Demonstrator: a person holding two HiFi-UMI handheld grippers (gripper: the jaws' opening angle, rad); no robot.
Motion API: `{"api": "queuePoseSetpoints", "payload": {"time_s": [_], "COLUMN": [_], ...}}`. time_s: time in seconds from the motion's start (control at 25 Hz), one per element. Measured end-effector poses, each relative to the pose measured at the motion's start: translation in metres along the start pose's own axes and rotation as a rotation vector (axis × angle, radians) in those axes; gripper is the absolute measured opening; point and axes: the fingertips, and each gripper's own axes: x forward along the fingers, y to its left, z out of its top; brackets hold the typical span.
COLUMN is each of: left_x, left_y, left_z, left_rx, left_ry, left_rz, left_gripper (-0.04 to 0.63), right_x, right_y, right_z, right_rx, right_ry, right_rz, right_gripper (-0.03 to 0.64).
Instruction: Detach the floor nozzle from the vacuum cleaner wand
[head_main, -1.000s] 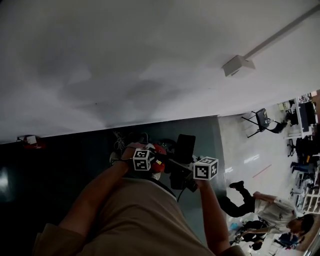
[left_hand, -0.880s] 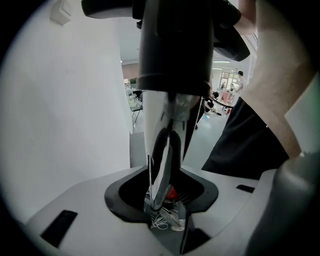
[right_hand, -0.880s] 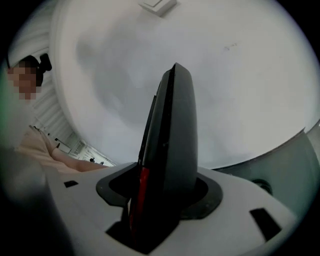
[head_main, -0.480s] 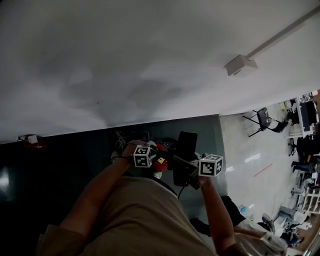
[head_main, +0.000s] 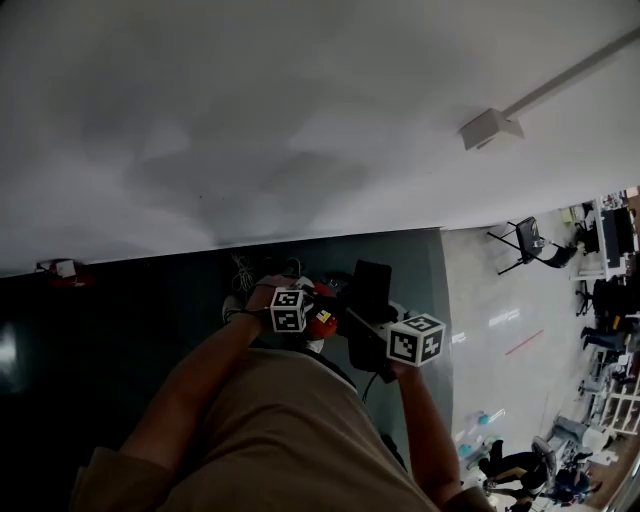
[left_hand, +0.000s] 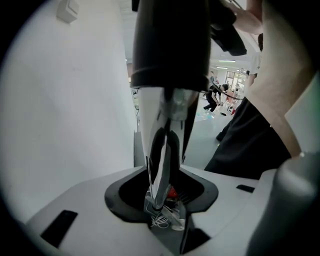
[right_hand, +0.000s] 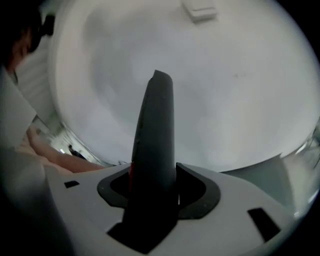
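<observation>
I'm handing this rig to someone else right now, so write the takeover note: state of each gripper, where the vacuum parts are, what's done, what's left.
Left gripper: shut on a white-and-black vacuum part, below a wide black tube.
Right gripper: a dark tapered part fills its jaws; it looks shut on it.
Where: both grippers hold the vacuum cleaner close together in front of the person's torso.
Done: both grips look set.
Left: I cannot tell whether the floor nozzle is off the wand. Check the joint and pull the two apart if they are joined.
</observation>
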Motion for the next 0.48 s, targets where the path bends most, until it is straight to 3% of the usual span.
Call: {"api": "queuePoseSetpoints", "payload": {"time_s": [0.08,0.16,0.24,0.32,0.44,0.48], "left_x": [0.001,0.003,0.007,0.009,0.003,0.0], "left_y": [-0.01,-0.021,-0.027,-0.023,-0.005,-0.002], "left_z": [0.0,0.001,0.008,0.011,0.01,0.009], "left_rx": [0.019,0.053,0.072,0.068,0.035,0.023], "left_ry": [-0.024,-0.037,-0.039,-0.021,0.002,0.003], "left_rz": [-0.025,-0.053,-0.06,-0.043,-0.008,0.002], "left_gripper": [0.155,0.155,0.156,0.155,0.155,0.155], "right_x": [-0.003,-0.009,-0.017,-0.018,-0.01,-0.008], "right_y": [-0.005,-0.007,-0.012,-0.01,0.008,0.013], "right_z": [-0.009,-0.023,-0.03,-0.023,-0.002,0.002], "right_rx": [0.146,0.197,0.187,0.128,-0.072,-0.104], "right_ry": [-0.066,-0.126,-0.139,-0.101,-0.003,0.013], "right_rz": [0.253,0.454,0.512,0.392,0.013,-0.06], "right_gripper": [0.227,0.227,0.229,0.227,0.224,0.224]}}
